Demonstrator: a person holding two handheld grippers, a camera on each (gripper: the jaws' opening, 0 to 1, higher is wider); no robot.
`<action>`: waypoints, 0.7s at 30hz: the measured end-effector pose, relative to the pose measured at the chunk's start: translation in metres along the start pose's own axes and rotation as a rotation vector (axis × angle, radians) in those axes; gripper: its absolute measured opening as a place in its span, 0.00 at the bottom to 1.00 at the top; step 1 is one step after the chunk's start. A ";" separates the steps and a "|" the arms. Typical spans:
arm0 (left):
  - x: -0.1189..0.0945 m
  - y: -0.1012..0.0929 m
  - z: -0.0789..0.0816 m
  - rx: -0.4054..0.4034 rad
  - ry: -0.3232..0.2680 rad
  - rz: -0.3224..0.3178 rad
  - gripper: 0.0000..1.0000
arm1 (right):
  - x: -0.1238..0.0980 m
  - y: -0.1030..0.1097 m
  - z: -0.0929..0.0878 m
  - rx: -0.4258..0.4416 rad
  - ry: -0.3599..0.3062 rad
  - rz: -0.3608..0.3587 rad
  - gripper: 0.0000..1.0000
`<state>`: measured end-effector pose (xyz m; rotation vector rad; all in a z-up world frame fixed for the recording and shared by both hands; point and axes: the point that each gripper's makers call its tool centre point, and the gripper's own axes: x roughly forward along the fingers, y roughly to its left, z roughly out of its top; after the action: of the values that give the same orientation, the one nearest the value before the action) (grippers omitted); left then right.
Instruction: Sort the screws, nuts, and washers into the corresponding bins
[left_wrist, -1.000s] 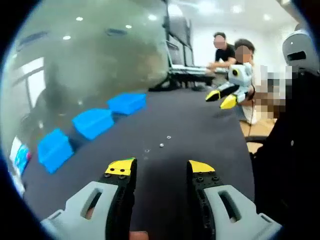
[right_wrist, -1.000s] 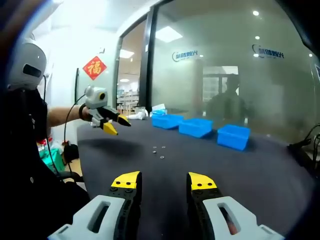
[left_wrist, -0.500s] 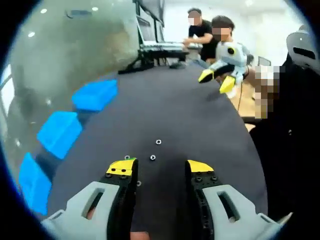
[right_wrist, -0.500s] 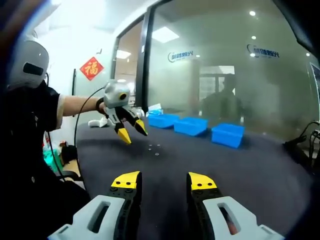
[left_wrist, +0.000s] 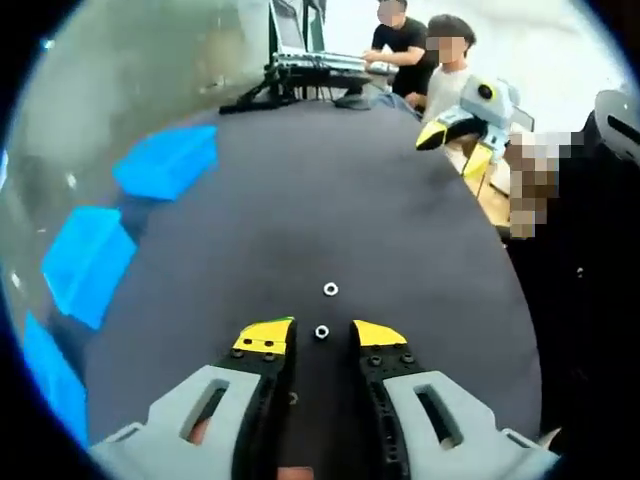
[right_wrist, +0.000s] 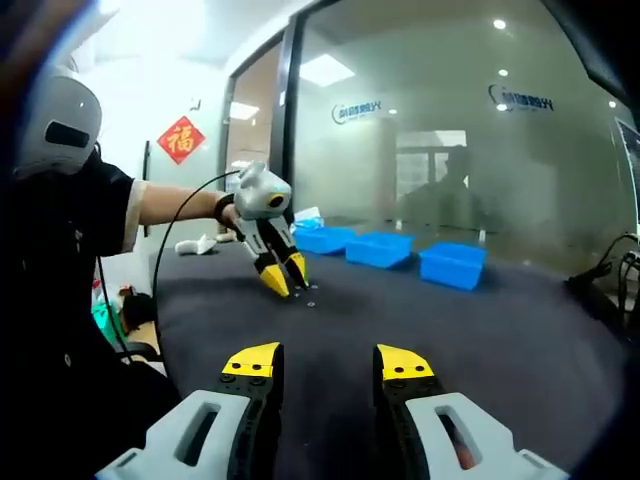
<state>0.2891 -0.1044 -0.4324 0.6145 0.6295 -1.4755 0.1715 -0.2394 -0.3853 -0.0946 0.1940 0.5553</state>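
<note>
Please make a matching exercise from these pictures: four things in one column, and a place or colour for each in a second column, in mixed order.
Things:
1. left gripper
2. bins
3. right gripper
4. table

Descriptions:
A. blue, in a row by the glass wall
B. dark, bearing the small parts
C. tips down at a small ring-shaped part
D. held back, open, away from the parts

Pairs: 1-C, 2-A, 3-D, 4-B

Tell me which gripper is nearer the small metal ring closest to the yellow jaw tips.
Left. The left gripper brackets the ring on the table; the right gripper hangs far back.
</note>
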 end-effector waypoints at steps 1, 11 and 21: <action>0.001 0.000 -0.001 -0.001 0.007 -0.003 0.21 | 0.000 0.000 0.000 0.000 0.000 0.000 0.32; 0.001 0.000 -0.005 -0.022 0.009 -0.017 0.18 | 0.000 0.000 0.000 -0.004 0.002 -0.005 0.32; 0.000 -0.002 -0.006 -0.012 0.000 0.015 0.06 | 0.002 0.004 0.002 -0.010 0.004 -0.001 0.32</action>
<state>0.2870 -0.1001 -0.4369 0.6092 0.6320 -1.4573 0.1714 -0.2343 -0.3838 -0.1059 0.1952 0.5556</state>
